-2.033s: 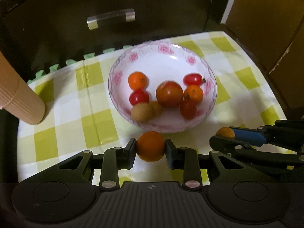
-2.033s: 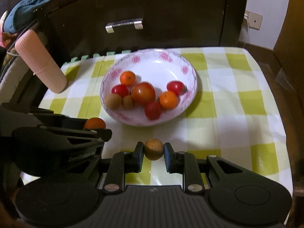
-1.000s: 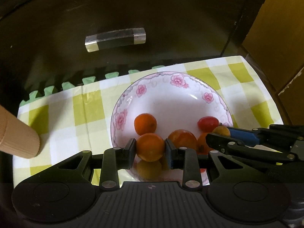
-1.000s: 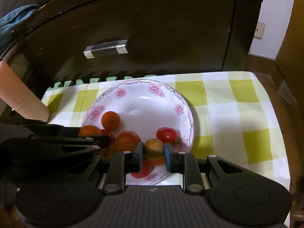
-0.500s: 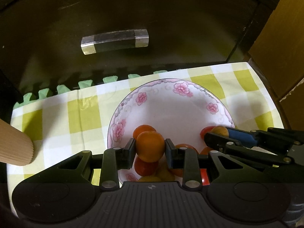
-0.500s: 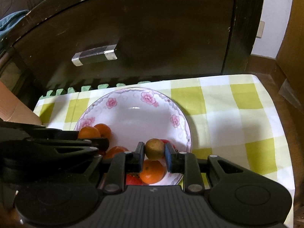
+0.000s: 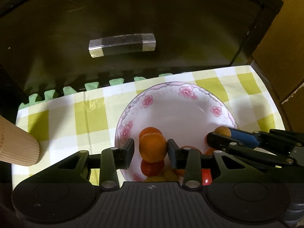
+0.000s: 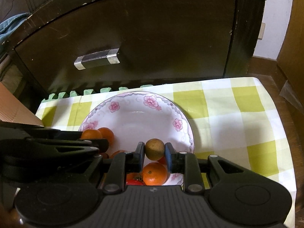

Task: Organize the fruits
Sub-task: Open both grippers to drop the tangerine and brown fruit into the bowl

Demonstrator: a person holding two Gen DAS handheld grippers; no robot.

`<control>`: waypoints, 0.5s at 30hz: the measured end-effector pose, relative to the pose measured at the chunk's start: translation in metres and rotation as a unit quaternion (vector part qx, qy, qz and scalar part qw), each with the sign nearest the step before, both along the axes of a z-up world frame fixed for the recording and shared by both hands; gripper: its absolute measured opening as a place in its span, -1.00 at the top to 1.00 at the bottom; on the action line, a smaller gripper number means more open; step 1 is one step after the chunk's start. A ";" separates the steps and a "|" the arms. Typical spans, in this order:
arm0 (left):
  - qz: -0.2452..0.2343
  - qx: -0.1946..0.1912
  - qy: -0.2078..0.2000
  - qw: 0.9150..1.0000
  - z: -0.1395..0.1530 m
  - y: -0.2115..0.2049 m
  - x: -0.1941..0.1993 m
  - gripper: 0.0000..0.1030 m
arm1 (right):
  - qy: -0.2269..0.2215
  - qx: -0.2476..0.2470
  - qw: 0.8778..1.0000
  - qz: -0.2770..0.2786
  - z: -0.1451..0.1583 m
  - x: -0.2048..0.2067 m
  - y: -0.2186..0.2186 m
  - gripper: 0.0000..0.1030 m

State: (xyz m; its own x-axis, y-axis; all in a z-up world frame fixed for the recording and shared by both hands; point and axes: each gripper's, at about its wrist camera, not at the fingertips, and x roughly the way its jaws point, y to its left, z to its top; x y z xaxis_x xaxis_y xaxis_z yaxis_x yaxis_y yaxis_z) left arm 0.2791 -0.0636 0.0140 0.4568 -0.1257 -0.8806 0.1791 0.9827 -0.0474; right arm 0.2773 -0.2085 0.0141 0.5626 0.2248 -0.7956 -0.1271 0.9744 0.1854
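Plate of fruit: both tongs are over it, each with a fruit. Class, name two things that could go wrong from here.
1. The left tongs are opening around the orange, with a gap at the left pad. It sits above piled fruit near the plate rim, so it may bounce or roll out onto the cloth.
2. The right tongs grip a brown fruit close beside the left tongs; the two tools might knock each other.

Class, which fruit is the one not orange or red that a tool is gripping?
The brownish-yellow fruit pinched in the right tool; the left tool, opening, has an orange one.
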 end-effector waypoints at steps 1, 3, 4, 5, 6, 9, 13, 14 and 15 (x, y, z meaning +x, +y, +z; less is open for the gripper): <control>0.001 0.001 -0.001 1.000 0.001 0.000 0.000 0.04 | -0.002 0.001 1.000 0.000 0.001 0.000 0.000 0.53; 0.002 0.002 -0.003 1.000 0.002 0.000 0.000 0.01 | -0.004 0.003 1.000 -0.001 0.002 -0.001 0.000 0.53; 0.002 0.003 -0.003 1.000 0.002 0.000 0.000 0.00 | -0.004 0.005 1.000 -0.002 0.003 -0.001 0.000 0.53; 0.002 0.003 -0.003 1.000 0.002 0.001 0.000 0.00 | -0.004 0.006 1.000 -0.002 0.003 -0.001 0.000 0.54; 0.003 0.002 -0.003 1.000 0.003 0.001 -0.001 -0.01 | -0.004 0.006 1.000 -0.003 0.004 -0.001 -0.001 0.54; 0.005 0.000 -0.005 1.000 0.005 0.003 -0.002 -0.07 | -0.005 0.009 1.000 -0.004 0.005 -0.002 -0.001 0.54; 0.009 0.001 -0.009 1.000 0.008 0.008 -0.004 -0.17 | -0.004 0.019 1.000 -0.006 0.008 -0.003 -0.003 0.50; 0.009 0.000 -0.008 1.000 0.008 0.010 -0.004 -0.17 | -0.006 0.019 1.000 -0.005 0.008 -0.003 -0.003 0.48; 0.009 0.000 -0.008 1.000 0.008 0.010 -0.005 -0.18 | -0.007 0.020 1.000 -0.005 0.009 -0.003 -0.003 0.47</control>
State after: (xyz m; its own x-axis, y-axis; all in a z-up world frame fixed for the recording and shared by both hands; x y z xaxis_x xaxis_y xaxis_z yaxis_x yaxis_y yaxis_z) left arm 0.2744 -0.0535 0.0223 0.4737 -0.1169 -0.8729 0.1617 0.9858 -0.0443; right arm 0.2740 -0.2113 0.0230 0.5755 0.2499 -0.7787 -0.1201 0.9677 0.2217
